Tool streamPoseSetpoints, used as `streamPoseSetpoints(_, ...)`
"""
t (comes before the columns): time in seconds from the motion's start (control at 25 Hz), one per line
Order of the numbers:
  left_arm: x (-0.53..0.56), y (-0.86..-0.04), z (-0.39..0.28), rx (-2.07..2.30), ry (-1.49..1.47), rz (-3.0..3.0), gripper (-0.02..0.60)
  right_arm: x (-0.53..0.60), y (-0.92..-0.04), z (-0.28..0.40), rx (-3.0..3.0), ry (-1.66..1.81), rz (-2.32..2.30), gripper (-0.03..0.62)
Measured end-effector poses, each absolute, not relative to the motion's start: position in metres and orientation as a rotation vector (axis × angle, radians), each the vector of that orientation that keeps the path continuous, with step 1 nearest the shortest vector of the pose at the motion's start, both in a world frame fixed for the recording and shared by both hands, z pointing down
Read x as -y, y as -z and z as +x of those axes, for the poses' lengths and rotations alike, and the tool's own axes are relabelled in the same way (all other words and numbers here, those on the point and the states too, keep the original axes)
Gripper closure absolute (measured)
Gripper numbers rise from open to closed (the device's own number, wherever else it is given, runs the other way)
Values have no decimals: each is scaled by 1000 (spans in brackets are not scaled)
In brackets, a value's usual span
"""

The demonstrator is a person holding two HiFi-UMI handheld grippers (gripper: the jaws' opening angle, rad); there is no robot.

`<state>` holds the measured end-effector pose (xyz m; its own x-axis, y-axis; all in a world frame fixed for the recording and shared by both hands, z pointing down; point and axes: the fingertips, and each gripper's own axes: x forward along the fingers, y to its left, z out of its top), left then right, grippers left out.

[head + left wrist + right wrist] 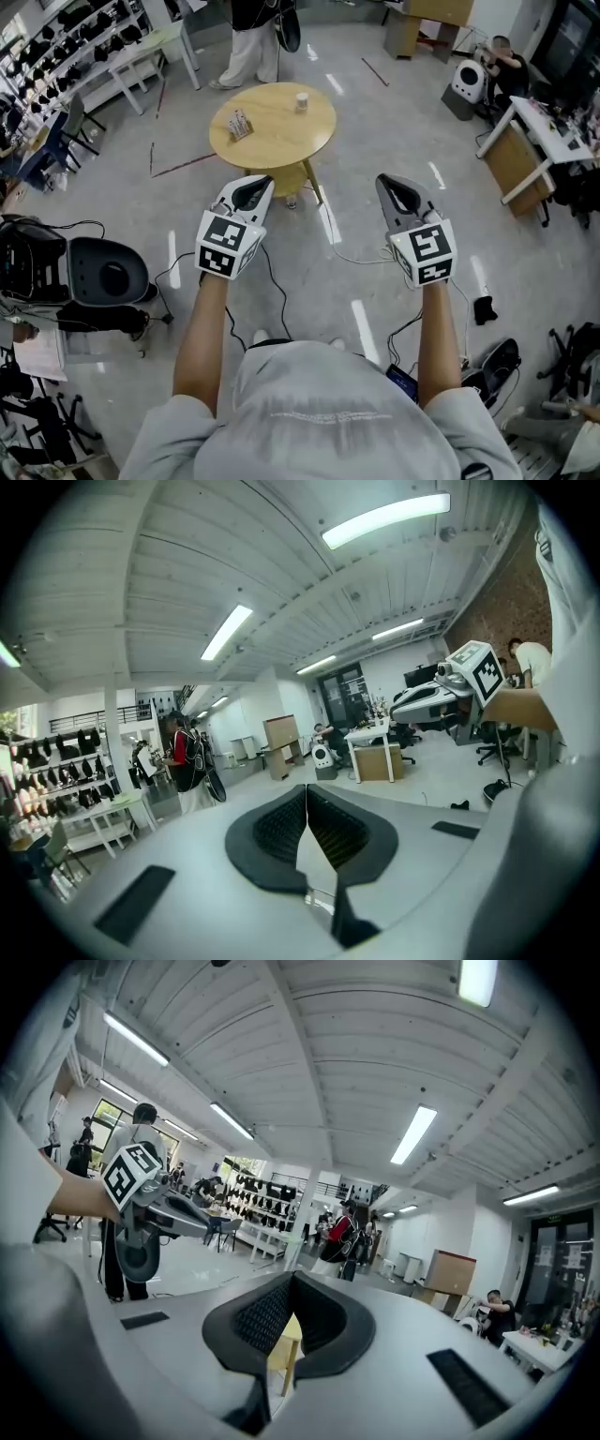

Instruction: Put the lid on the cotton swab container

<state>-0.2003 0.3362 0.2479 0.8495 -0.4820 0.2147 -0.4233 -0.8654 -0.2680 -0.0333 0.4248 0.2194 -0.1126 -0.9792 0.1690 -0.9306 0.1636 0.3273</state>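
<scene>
A round wooden table stands on the grey floor well ahead of both grippers. On it are a small clear container with pale sticks on the left and a small whitish cylinder at the far side; which is the lid is too small to tell. My left gripper and right gripper are held level in the air short of the table, both shut and empty. The left gripper view shows its jaws closed together, as does the right gripper view, with a yellow table leg behind them.
A person stands beyond the table. White tables and racks of dark goods line the left. A black chair-like unit and cables lie at my left, desks and a seated person at the right.
</scene>
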Motion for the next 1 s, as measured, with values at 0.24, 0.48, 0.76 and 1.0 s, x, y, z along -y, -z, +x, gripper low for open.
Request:
streamPoseSetpoints(0.24, -355, -260, -174, -793, 416, -2832, 560, -438, -234, 3, 2121, 158, 1763, 566)
streamPoseSetpoints(0.48, -343, -262, -163, -854, 415, -2822, 560, -431, -234, 23, 2178, 142, 1730, 566)
streamPoseSetpoints(0.76, -295, -270, -138, -833, 413, -2821, 560, -394, -249, 48, 2200, 66, 1734, 566)
streamPoseSetpoints(1.0, -206, -272, -115, -779, 410, -2805, 560, -311, -246, 74, 2184, 57, 1796, 566)
